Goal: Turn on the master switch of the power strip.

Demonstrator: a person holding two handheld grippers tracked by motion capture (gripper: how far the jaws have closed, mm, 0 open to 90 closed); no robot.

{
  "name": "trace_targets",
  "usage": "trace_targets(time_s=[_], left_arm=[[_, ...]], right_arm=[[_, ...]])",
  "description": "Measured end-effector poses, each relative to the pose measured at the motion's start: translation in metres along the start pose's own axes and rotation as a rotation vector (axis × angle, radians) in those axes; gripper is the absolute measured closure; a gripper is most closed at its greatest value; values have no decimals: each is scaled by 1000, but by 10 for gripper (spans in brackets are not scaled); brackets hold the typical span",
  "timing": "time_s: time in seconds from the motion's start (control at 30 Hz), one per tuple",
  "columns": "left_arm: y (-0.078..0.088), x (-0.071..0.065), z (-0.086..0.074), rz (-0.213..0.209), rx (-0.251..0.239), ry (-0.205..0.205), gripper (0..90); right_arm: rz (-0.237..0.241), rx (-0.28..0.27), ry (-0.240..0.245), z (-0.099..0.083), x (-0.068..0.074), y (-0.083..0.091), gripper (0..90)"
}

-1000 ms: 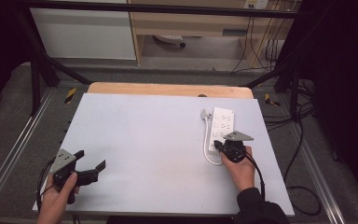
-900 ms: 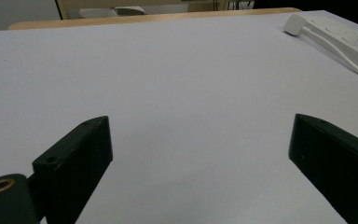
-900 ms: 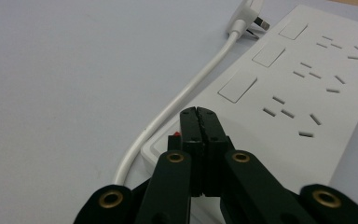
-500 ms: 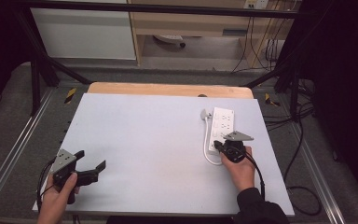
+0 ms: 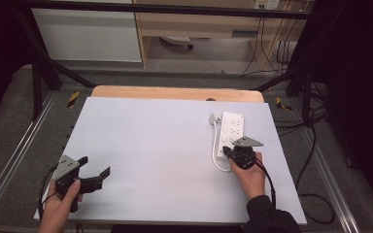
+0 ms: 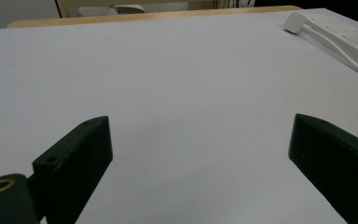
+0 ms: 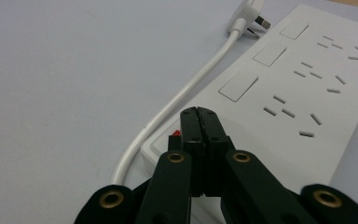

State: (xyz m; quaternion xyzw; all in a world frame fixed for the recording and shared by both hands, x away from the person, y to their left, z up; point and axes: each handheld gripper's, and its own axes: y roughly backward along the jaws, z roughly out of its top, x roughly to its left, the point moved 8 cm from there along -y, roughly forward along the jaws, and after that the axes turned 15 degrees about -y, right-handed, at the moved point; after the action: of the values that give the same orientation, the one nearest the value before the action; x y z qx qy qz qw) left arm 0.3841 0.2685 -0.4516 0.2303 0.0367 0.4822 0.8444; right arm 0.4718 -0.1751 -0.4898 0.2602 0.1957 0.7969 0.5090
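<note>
Nothing moved: our right fingers [image 7: 200, 119] clenched at power strip's [image 7: 303, 88] red switch [image 7: 175, 134], left gripper [image 5: 90, 177] released; strip's rigid, light, grab its edges.

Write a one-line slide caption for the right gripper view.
Right hand-held gripper, jaws shut, tips at the near end of a white power strip beside its red switch, white cable alongside.

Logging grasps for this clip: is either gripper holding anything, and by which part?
Nothing is held. The right gripper is shut with its tips at the near end of the power strip; the left gripper is open over bare table.
</note>
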Motion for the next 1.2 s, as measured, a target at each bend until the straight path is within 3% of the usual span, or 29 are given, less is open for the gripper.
trace_targets(time_s=[0.2, 1.2], left_arm=[[0, 0, 0, 0, -1, 1, 63], [0, 0, 0, -2, 1, 1, 63]], right_arm=[[-15, 1, 23, 0, 1, 0, 900], [-5, 4, 3, 2, 0, 0, 900]])
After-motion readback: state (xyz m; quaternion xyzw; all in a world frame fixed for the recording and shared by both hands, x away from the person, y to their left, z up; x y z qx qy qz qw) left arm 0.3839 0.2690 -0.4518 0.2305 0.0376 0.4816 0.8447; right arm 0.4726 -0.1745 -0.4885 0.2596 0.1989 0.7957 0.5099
